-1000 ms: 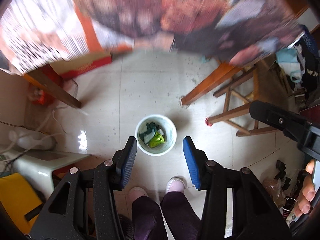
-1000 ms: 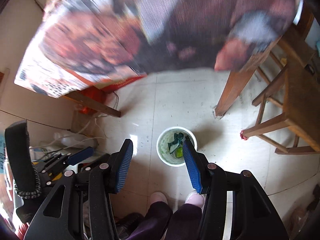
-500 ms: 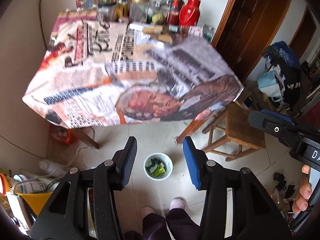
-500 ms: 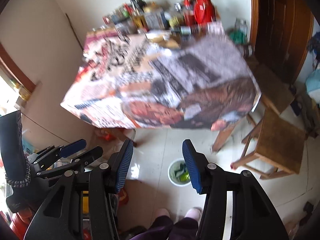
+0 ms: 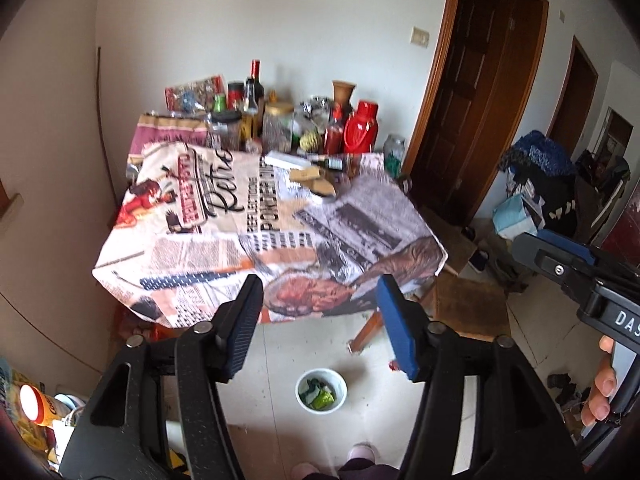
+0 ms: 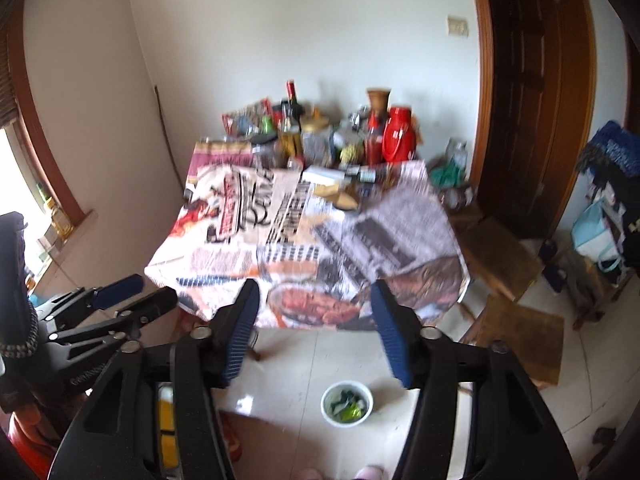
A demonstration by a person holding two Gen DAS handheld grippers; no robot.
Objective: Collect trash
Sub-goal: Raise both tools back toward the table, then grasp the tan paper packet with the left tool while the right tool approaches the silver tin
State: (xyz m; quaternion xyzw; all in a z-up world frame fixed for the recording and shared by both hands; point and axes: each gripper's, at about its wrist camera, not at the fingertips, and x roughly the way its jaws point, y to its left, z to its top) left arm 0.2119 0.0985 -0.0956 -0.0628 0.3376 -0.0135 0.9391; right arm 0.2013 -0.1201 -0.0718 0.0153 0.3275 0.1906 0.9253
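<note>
A small white bin [image 5: 321,390] with green and dark wrappers in it stands on the tiled floor in front of the table; it also shows in the right wrist view [image 6: 347,403]. My left gripper [image 5: 320,320] is open and empty, held high above the floor, pointing at the table's near edge. My right gripper [image 6: 316,320] is open and empty too, at a similar height. The table [image 5: 256,220] has a newspaper-print cloth; small flat items [image 5: 316,182] lie near its back middle.
Bottles, jars and a red thermos [image 5: 360,128] crowd the table's back edge. Wooden stools [image 6: 500,256] stand to the right of the table. A dark wooden door [image 5: 480,100] and piled bags [image 5: 536,200] are at the right. My feet [image 5: 360,452] are near the bin.
Both grippers have risen and tilted up from looking down at the bin to facing the whole table. The bin now appears small and low in both views. Both stayed open.
</note>
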